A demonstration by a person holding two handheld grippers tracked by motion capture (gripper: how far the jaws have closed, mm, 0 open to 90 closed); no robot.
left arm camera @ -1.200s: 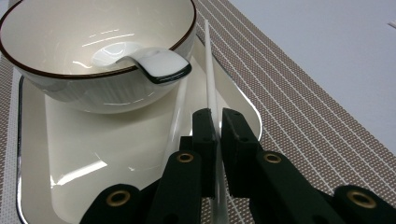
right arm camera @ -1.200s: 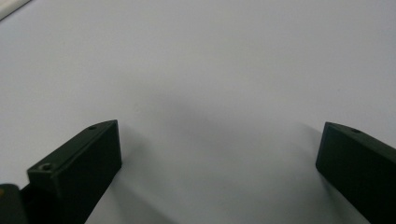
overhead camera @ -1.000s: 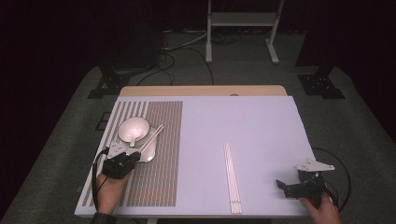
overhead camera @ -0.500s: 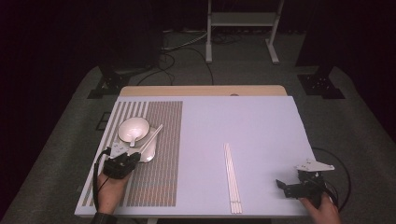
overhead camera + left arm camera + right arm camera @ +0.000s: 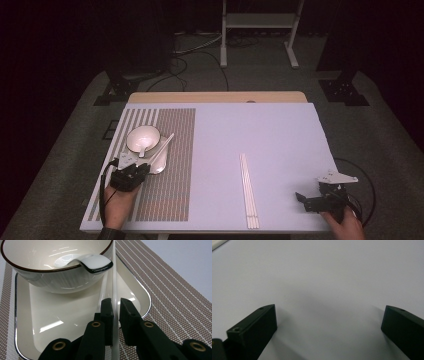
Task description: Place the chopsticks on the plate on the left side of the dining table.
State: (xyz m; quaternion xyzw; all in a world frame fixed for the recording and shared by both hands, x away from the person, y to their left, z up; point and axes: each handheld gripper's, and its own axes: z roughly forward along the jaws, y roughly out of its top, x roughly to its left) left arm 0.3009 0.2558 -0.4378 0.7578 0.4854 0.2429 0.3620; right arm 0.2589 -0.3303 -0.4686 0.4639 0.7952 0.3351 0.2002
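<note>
A white bowl (image 5: 143, 137) (image 5: 57, 272) with a dark rim stands on a cream plate (image 5: 161, 168) (image 5: 50, 322) on the striped placemat. A white spoon (image 5: 95, 262) lies in the bowl, its handle over the rim. My left gripper (image 5: 144, 168) (image 5: 114, 305) is shut on a white chopstick (image 5: 165, 144) (image 5: 114, 282) that runs over the plate beside the bowl. Its jaws have just been opening slightly, with the chopstick still tight between the pads. My right gripper (image 5: 302, 199) (image 5: 329, 315) rests open on the bare table at the front right, nothing between its jaws.
The brown striped placemat (image 5: 170, 200) covers the left part of the pale table (image 5: 280, 135). Several white chopsticks (image 5: 248, 190) lie side by side at the front middle. A metal stand and cables sit on the dark floor behind.
</note>
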